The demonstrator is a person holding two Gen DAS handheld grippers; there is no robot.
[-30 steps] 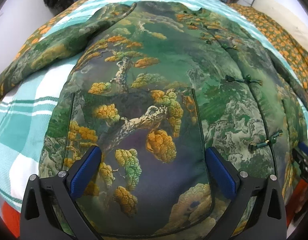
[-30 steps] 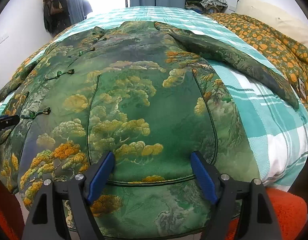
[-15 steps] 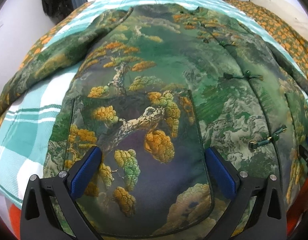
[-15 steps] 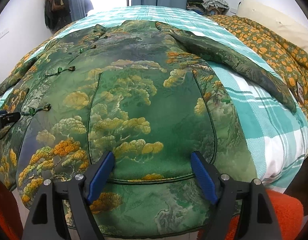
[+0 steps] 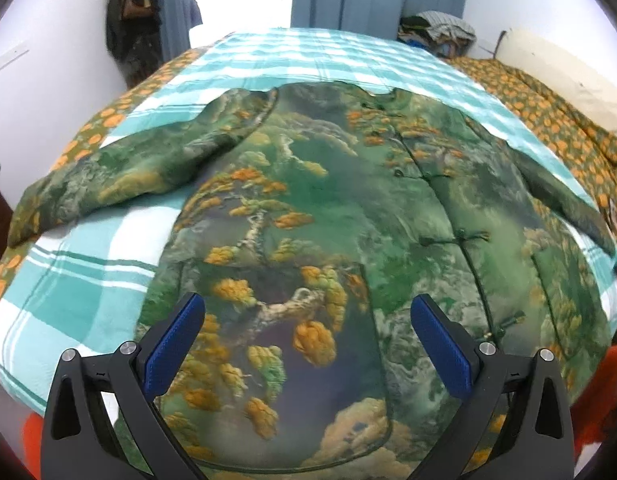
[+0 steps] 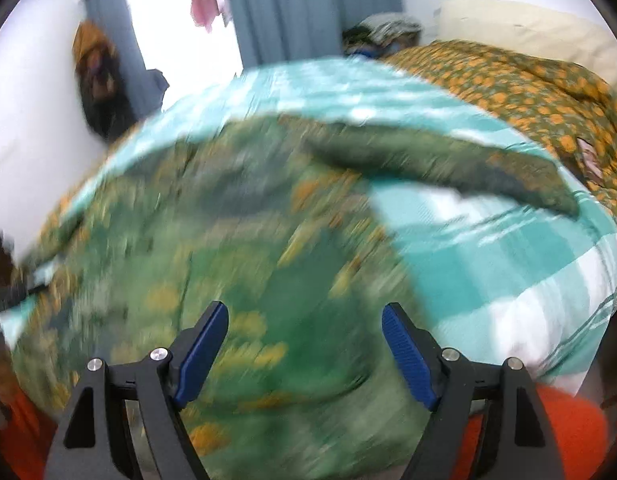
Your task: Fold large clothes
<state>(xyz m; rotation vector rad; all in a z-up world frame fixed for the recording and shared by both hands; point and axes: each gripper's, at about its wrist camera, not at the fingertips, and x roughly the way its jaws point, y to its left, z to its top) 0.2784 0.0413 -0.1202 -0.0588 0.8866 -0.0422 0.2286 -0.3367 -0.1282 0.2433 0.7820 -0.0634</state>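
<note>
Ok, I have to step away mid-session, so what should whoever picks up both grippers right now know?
Left gripper: open, holding nothing, above the jacket near its hem.
Right gripper: open, holding nothing; its view is motion-blurred.
Jacket: spread flat, front up and fastened, on the checked bedspread, both sleeves out to the sides.
Done: laid out only.
Left: every fold; probably sleeves in first, then the body.
</note>
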